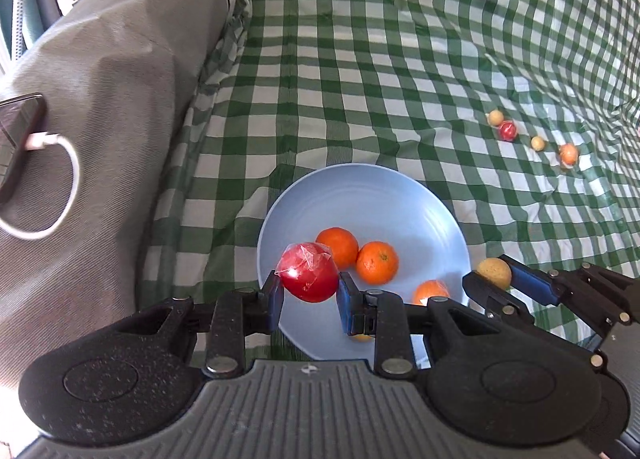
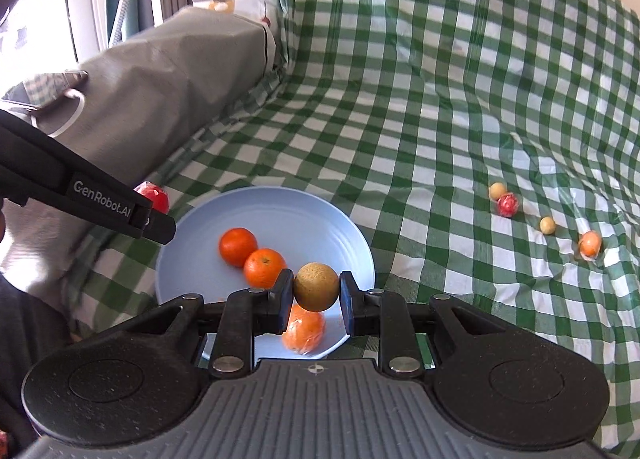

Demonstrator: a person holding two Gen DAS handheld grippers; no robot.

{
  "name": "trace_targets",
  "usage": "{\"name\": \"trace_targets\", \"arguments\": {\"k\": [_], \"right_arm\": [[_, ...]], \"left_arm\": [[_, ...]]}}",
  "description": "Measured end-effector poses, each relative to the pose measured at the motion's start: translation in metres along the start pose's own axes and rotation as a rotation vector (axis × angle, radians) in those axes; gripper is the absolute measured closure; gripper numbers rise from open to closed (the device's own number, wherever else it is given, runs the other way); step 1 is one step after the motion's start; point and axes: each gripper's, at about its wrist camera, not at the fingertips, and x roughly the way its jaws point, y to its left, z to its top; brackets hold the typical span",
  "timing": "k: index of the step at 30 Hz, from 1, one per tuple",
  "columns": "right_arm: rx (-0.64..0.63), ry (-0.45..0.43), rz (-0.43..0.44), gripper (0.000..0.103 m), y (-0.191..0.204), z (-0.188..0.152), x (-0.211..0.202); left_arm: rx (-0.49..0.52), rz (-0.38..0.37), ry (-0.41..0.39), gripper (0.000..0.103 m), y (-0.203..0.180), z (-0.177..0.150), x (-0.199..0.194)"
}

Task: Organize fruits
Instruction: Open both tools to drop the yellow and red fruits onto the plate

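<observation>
My left gripper (image 1: 310,291) is shut on a red fruit wrapped in clear film (image 1: 308,272), held above the left part of a light blue plate (image 1: 360,195). My right gripper (image 2: 316,295) is shut on a small tan round fruit (image 2: 316,286) over the plate's (image 2: 280,203) near right side. Two bare oranges (image 1: 337,246) (image 1: 377,262) and a film-wrapped orange (image 2: 304,333) lie on the plate. In the right wrist view the left gripper (image 2: 154,225) reaches in from the left with the red fruit (image 2: 154,195) partly hidden behind it.
The plate sits on a green and white checked cloth (image 1: 360,79). At the right lie two small tan fruits (image 2: 497,191) (image 2: 547,225), a wrapped red fruit (image 2: 507,204) and a wrapped orange (image 2: 590,243). A grey cushion (image 1: 120,99) with a phone on a white cable (image 1: 24,139) stands left.
</observation>
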Motion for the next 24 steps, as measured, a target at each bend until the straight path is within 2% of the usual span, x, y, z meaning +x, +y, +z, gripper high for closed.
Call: {"name": "trace_targets", "arguments": {"k": [12, 13, 15, 16, 17, 18, 20, 24], "right_arm": [[-0.041, 0.076, 0.008, 0.078, -0.004, 0.005, 0.064], [-0.05, 0.082, 0.011, 0.077, -0.003, 0.006, 0.069], [-0.067, 0.101, 0.029, 0.077, -0.002, 0.008, 0.077], [-0.066, 0.102, 0.027, 0.072, -0.002, 0.009, 0.079], [-0.064, 0.101, 0.025, 0.059, -0.003, 0.01, 0.079], [-0.063, 0.101, 0.026, 0.052, -0.003, 0.011, 0.078], [-0.055, 0.083, 0.004, 0.034, -0.005, 0.013, 0.068], [-0.039, 0.065, -0.022, 0.017, -0.009, 0.007, 0.032]], "left_arm": [[0.037, 0.037, 0.074, 0.071, -0.004, 0.013, 0.051], [0.043, 0.039, 0.076, 0.069, -0.004, 0.013, 0.054], [0.05, 0.041, 0.059, 0.042, -0.004, 0.013, 0.052], [0.047, 0.04, 0.035, 0.018, -0.003, 0.012, 0.047], [0.042, 0.042, 0.005, 0.004, -0.002, 0.011, 0.04], [0.04, 0.038, -0.024, 0.001, -0.002, 0.009, 0.031], [0.049, 0.02, -0.049, 0.001, -0.001, 0.006, 0.015], [0.042, 0.032, -0.032, 0.0, 0.0, -0.01, -0.008]]}}
